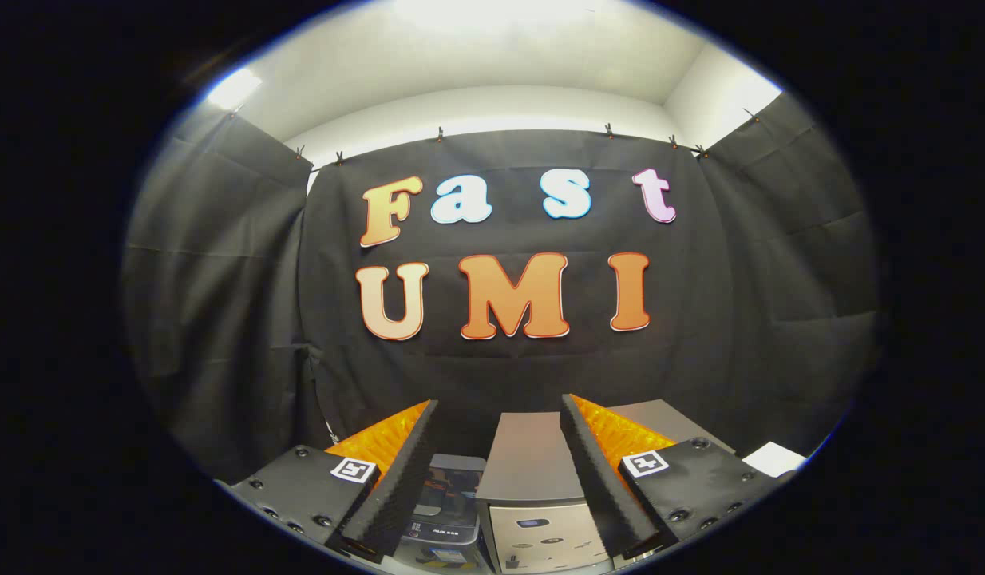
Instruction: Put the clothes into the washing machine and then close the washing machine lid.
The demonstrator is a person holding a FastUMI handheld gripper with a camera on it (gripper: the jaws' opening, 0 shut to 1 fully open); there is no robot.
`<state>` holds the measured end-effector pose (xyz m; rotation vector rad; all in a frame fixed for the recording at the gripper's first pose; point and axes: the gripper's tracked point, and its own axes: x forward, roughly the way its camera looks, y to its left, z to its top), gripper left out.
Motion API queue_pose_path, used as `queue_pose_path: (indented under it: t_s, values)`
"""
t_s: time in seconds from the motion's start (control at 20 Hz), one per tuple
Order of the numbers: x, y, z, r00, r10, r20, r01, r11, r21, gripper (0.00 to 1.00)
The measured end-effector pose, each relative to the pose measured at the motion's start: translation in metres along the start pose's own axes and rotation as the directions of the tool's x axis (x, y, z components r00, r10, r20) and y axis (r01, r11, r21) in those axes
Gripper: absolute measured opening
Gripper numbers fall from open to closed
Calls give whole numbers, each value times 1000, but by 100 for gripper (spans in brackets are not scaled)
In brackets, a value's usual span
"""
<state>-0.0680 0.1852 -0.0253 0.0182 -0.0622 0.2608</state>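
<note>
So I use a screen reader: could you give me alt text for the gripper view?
The tongs are open and empty, fingers spread apart. Beyond and between them stand a grey box-shaped appliance and a smaller dark machine, before the booth's black cloth wall.

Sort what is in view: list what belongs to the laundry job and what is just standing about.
For the job:
- gripper, fingers open, nothing between them
- silver box-shaped appliance just ahead between the fingers, possibly the washing machine; hard to tell

Standing about:
- small dark appliance beside the silver one
- white sheet beyond the right finger
</note>
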Motion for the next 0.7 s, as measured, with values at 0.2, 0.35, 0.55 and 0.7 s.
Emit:
queue_pose_path:
  t_s: [0.2, 0.35, 0.55, 0.7]
  values:
    - [-36, -24, 7, 1000, 0, 13, 0, 1000, 17, 97]
    - [-61, -39, 11, 1000, -4, 26, 3, 1000, 24, 97]
    - [-72, -52, 8, 999, -26, 33, 25, 999, 37, 97]
    - [-74, -60, 8, 999, -40, 35, 39, 999, 32, 97]
